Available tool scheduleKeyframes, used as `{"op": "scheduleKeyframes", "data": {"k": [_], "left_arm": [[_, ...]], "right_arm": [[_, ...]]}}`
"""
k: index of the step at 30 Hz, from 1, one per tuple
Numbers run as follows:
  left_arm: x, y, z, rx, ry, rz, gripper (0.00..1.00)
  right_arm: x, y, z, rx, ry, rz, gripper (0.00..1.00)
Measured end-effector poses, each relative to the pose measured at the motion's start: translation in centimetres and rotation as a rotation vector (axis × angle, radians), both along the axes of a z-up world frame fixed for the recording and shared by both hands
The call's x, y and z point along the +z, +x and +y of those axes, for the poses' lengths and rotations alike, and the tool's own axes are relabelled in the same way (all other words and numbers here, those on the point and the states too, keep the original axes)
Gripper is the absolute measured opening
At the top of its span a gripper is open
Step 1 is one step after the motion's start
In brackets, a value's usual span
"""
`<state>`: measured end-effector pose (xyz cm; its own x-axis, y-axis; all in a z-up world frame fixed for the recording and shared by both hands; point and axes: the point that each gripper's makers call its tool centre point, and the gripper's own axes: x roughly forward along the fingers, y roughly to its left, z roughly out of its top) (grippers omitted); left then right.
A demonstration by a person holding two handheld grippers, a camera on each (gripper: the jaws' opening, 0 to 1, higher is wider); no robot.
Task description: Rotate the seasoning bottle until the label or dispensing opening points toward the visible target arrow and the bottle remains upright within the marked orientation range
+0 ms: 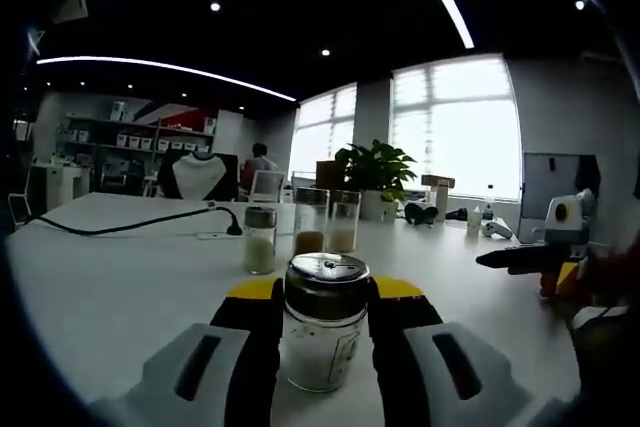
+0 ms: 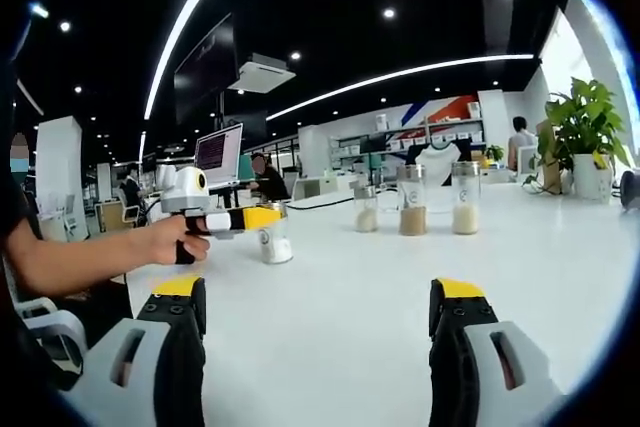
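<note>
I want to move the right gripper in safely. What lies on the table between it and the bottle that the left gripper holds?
Nothing: in the right gripper view, bare white table lies between the open right gripper and the bottle held by the left gripper.

Left gripper (image 1: 325, 319) jaws hiding both sides of seasoning bottle (image 1: 324, 332); label print too small for reading. Right gripper (image 1: 520, 258) getting cut off by view edge. Person's arm (image 2: 75, 257) running off frame. Three far jars (image 2: 412, 201): contents too small for telling.

Bright daylight from blown-out windows (image 1: 455, 127); ceiling strip lights (image 2: 400, 75) and spots overhead. Soft glare across white desk (image 1: 120, 277). Strong fisheye curvature, slight edge blur.
</note>
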<state>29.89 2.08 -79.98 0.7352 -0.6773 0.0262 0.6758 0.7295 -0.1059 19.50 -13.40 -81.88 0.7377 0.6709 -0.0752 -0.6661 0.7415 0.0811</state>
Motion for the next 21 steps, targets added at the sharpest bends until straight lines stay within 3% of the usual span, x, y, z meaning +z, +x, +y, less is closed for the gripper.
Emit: {"op": "scheduleKeyframes", "data": {"k": [21], "left_arm": [[0.09, -0.08, -0.24, -0.069, -0.012, 0.012, 0.35]], "right_arm": [[0.31, 0.23, 0.73, 0.019, -0.012, -0.007, 0.94]]}}
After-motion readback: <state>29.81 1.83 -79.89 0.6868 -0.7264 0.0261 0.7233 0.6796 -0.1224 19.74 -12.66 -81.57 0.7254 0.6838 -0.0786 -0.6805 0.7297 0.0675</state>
